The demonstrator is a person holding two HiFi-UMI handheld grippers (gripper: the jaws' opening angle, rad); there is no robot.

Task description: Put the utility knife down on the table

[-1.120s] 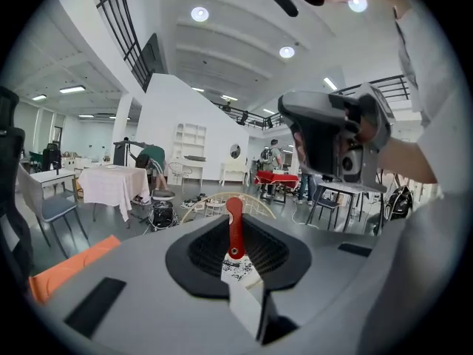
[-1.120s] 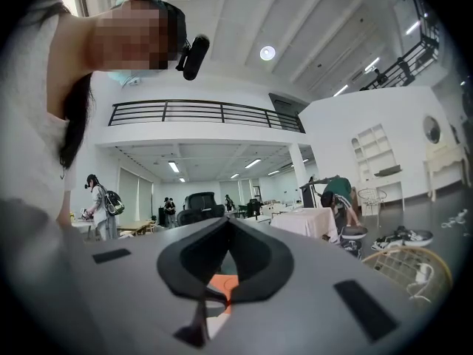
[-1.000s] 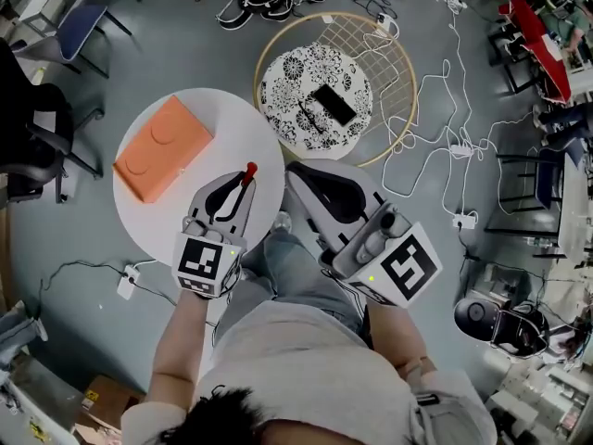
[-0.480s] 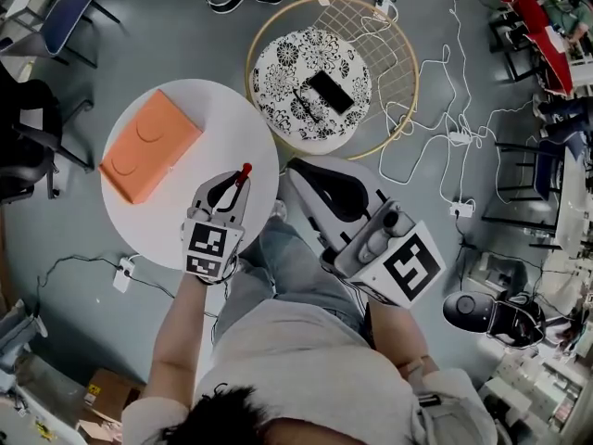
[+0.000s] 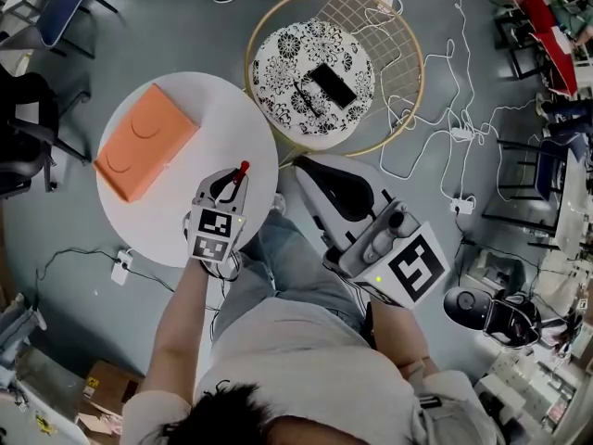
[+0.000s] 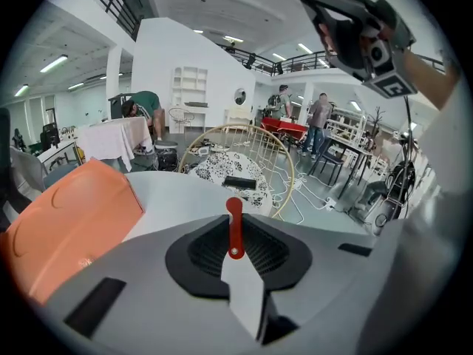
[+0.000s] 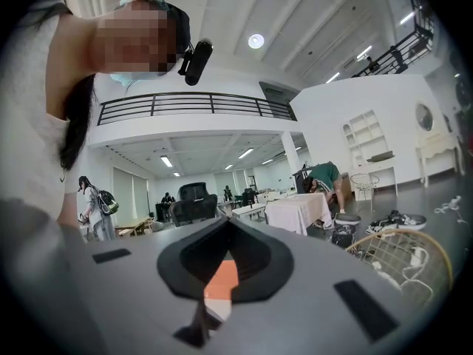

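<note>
Two claws, one in each hand. Left claw (image 5: pixel 235 182) (image 6: pixel 235 244) squeezed shut on the utility knife (image 5: pixel 243 171) (image 6: pixel 234 214). Red end of the knife poking out just past the tips, pale grey part lying back between the jaws. Right under this claw, the round white table (image 5: pixel 199 100) (image 6: pixel 177 192), close to its near edge. Hard to tell if the knife touches the table top or hangs just above it.

Out ahead of the claw and off to its left, on the same table, a big orange box (image 5: pixel 144 144) (image 6: pixel 70 231) with two round marks on its lid. Ahead of the claw and to its right, past the table edge, a round flowery cushion (image 5: pixel 296 72) (image 6: pixel 214 170) with a flat black thing (image 5: pixel 332 85) (image 6: pixel 239 182) lying on top. All around the cushion, a thin wire hoop (image 5: pixel 414 72) (image 6: pixel 293 176). Farther right, white cables (image 5: pixel 435 128) looping over the grey floor (image 5: pixel 185 26).

Right claw (image 5: pixel 304 169) (image 7: pixel 224 228) well off to the right of the left one, beside the table and not over it, near a knee in jeans (image 5: pixel 278 258). Jaws pressed together, nothing held. Through the small slit between them, a bit of orange box and white table.
</note>
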